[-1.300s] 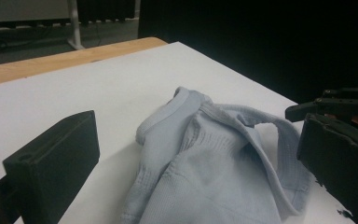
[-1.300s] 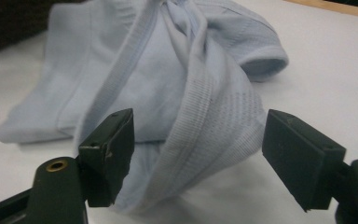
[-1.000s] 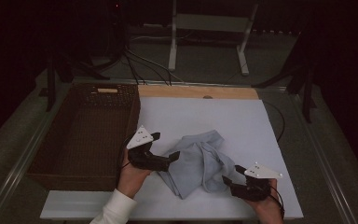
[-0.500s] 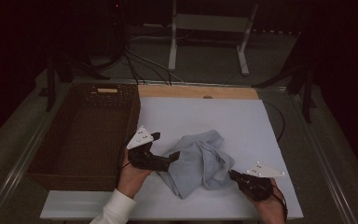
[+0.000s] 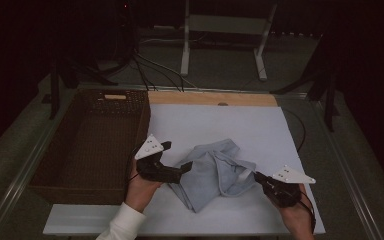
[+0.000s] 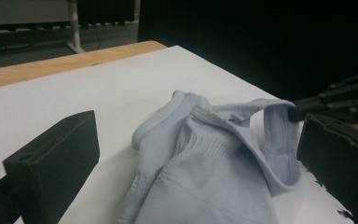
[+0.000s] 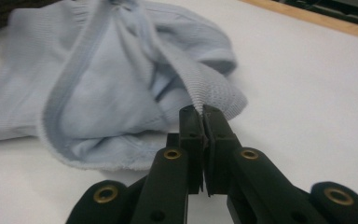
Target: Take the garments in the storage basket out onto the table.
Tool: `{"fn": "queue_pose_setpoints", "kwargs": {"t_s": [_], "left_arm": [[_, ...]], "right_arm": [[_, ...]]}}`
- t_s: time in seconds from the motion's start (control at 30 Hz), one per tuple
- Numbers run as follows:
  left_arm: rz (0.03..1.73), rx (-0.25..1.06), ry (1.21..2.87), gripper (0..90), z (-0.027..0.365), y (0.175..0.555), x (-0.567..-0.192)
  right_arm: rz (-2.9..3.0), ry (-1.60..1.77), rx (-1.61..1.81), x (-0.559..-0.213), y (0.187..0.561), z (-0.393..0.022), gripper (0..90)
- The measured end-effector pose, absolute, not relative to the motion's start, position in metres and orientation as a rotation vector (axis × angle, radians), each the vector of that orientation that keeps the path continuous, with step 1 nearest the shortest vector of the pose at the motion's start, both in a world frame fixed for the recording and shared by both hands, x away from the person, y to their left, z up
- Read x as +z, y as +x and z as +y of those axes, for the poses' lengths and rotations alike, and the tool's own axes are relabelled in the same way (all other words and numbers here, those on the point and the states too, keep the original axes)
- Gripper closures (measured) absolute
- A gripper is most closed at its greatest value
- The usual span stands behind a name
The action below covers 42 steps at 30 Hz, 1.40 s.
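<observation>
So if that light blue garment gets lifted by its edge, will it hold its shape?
Probably not: the light blue garment lies crumpled in soft folds, so it should droop. The right hand-held gripper pinches only a ribbed hem, which already stretches; likely light.

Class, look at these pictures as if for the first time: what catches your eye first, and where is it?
A crumpled pale blue garment lies near the front of the white table. The right gripper has just closed and is pinching the garment's ribbed edge, while the left gripper sits open at the garment's other side. A dark wicker basket stands at the table's left.
</observation>
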State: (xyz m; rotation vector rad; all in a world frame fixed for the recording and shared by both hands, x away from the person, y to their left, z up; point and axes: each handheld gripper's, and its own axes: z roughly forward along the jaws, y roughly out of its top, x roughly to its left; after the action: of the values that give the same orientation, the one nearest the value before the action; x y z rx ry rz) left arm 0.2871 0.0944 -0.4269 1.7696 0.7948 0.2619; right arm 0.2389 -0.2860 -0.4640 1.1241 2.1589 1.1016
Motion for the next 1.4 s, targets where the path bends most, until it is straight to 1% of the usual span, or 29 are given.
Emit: {"fn": "queue_pose_setpoints", "kwargs": {"t_s": [0.3, 0.43, 0.47, 0.6, 0.67, 0.7, 0.8, 1.0, 1.4], "left_arm": [[0.794, 0.264, 1.767, 0.0, 0.095, 0.287, -0.426], [0.793, 0.266, 1.765, 0.0, 0.095, 0.286, -0.425], [0.793, 0.267, 1.765, 0.0, 0.096, 0.286, -0.425], [0.792, 0.268, 1.764, 0.0, 0.095, 0.286, -0.425], [0.792, 0.267, 1.764, 0.0, 0.095, 0.286, -0.425], [0.792, 0.267, 1.764, 0.0, 0.095, 0.286, -0.425], [0.791, 0.267, 1.764, 0.0, 0.095, 0.286, -0.425], [0.79, 0.266, 1.761, 0.0, 0.095, 0.286, -0.425], [0.781, 0.269, 1.757, 0.1, 0.095, 0.285, -0.425]], "right_arm": [[2.082, 1.152, 1.037, -0.452, 0.262, -0.298, 88.2], [2.083, 1.183, 1.024, -0.451, 0.267, -0.301, 87.4], [2.082, 1.185, 1.019, -0.451, 0.266, -0.299, 84.3], [2.08, 1.182, 1.046, -0.448, 0.259, -0.291, 54.6], [2.084, 1.168, 1.057, -0.446, 0.254, -0.285, 43.6], [2.093, 1.16, 1.068, -0.445, 0.251, -0.281, 39.7], [2.111, 1.127, 1.095, -0.444, 0.243, -0.269, 34.4], [2.181, 1.086, 1.143, -0.453, 0.234, -0.249, 34.5], [2.297, 1.032, 1.153, -0.468, 0.23, -0.231, 46.0]]}}
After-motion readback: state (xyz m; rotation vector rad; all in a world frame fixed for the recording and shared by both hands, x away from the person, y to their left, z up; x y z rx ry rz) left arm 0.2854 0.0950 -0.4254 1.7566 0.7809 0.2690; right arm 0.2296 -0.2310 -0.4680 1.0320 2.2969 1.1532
